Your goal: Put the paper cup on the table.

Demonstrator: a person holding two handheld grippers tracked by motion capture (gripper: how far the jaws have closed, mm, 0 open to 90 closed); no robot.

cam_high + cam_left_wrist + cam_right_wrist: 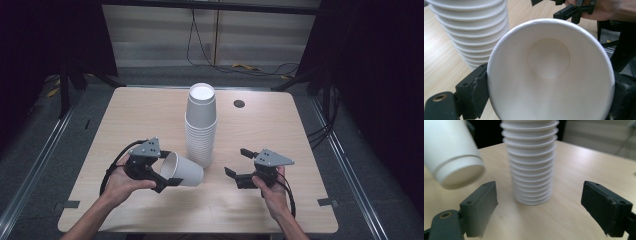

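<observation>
A tall stack of white paper cups (201, 125) stands upside down in the middle of the table (140, 115). My left gripper (169, 168) is shut on a single white cup (186, 171), held on its side just left of the stack's base. In the left gripper view the cup's open mouth (549, 75) faces the camera, a jaw on each side of its rim, with the stack (469, 30) behind at the left. My right gripper (235, 161) hovers open to the right of the stack, nothing between its fingers. In the right gripper view (541, 207) it faces the stack (531, 162), the held cup's base (451, 152) at the upper left.
A round dark grommet (239, 103) sits in the tabletop at the back right. Cables (240, 65) lie on the floor beyond the far edge. Tape marks (67, 204) sit near the front corners. Bare wood lies either side of the stack.
</observation>
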